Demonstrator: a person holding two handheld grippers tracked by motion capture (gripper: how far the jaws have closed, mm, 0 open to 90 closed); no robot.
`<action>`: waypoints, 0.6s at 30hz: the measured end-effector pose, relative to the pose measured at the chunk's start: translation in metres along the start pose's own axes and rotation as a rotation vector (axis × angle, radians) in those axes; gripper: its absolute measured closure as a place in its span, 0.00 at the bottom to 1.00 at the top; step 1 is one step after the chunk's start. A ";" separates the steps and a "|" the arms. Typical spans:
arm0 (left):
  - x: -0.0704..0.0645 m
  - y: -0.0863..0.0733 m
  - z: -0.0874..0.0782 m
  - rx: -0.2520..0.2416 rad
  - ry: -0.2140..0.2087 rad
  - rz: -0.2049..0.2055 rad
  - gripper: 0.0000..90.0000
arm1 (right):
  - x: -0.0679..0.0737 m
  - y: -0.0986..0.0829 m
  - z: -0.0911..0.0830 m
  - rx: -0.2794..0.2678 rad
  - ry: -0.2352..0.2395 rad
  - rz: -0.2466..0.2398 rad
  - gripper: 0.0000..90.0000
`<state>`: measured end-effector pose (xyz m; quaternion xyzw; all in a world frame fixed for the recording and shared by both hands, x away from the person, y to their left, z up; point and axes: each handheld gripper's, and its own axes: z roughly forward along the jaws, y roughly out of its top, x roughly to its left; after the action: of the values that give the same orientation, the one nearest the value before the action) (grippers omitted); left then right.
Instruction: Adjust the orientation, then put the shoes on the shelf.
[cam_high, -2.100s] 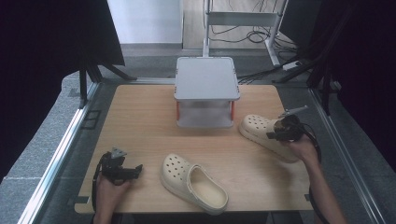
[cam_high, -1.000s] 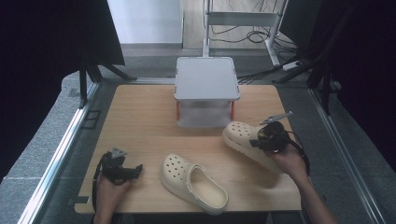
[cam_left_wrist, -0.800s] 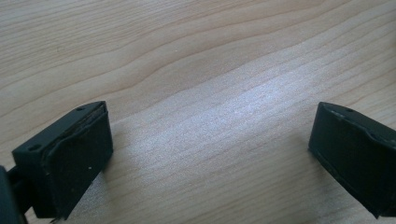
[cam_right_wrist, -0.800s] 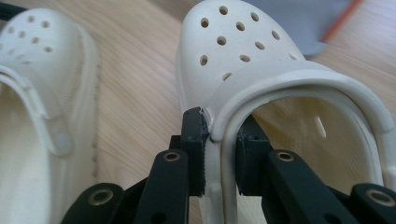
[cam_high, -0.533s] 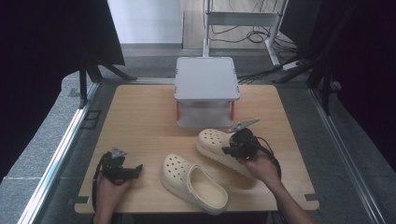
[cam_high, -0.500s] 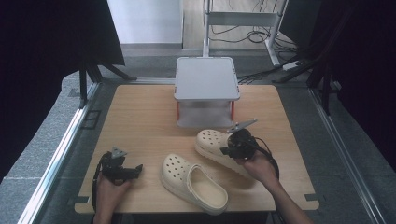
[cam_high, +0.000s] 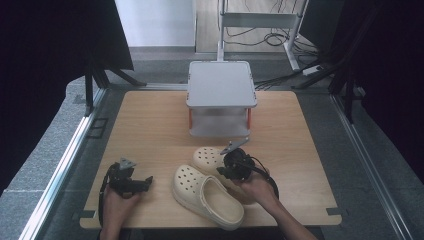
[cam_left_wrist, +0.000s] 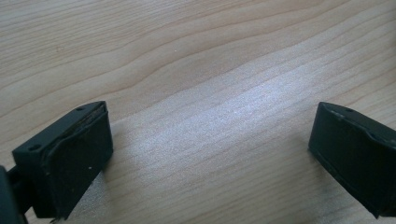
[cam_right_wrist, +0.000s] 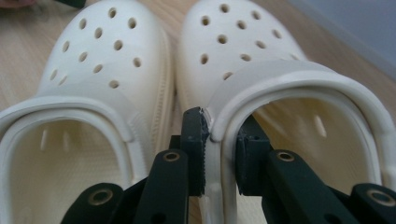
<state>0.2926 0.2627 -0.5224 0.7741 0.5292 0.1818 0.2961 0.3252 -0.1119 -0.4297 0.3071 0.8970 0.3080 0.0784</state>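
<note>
Cream-coloured foam clogs lie side by side at the near middle of the wooden table (cam_high: 150, 120), toes pointing away from the person — the far clog (cam_high: 210, 158) just in front of a small grey two-tier shelf (cam_high: 220, 98). The right gripper (cam_right_wrist: 219, 144) pinches that clog's side wall at the opening, beside the near clog (cam_high: 206, 194). The left gripper (cam_left_wrist: 210, 140) rests at the near left — jaws spread wide over bare wood.

My left gripper (cam_left_wrist: 210, 140) looks down at the table (cam_left_wrist: 201, 60), which is light wood with a wavy grain. My two black jaws stand wide apart, one at the lower left corner and one at the right edge. Between them is just bare wood with a pale shine.
</note>
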 end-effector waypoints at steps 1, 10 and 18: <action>0.000 0.000 0.000 -0.003 0.002 0.000 0.00 | 0.001 0.000 0.002 0.002 0.009 0.004 0.85; 0.000 0.000 0.000 -0.002 0.001 0.001 0.00 | 0.002 -0.005 0.003 0.014 0.115 0.019 0.79; 0.000 0.000 0.000 0.000 0.001 0.001 0.00 | -0.008 -0.008 -0.015 -0.012 0.120 -0.036 0.44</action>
<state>0.2926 0.2625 -0.5224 0.7742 0.5292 0.1824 0.2956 0.3228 -0.1295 -0.4227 0.2713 0.9037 0.3295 0.0319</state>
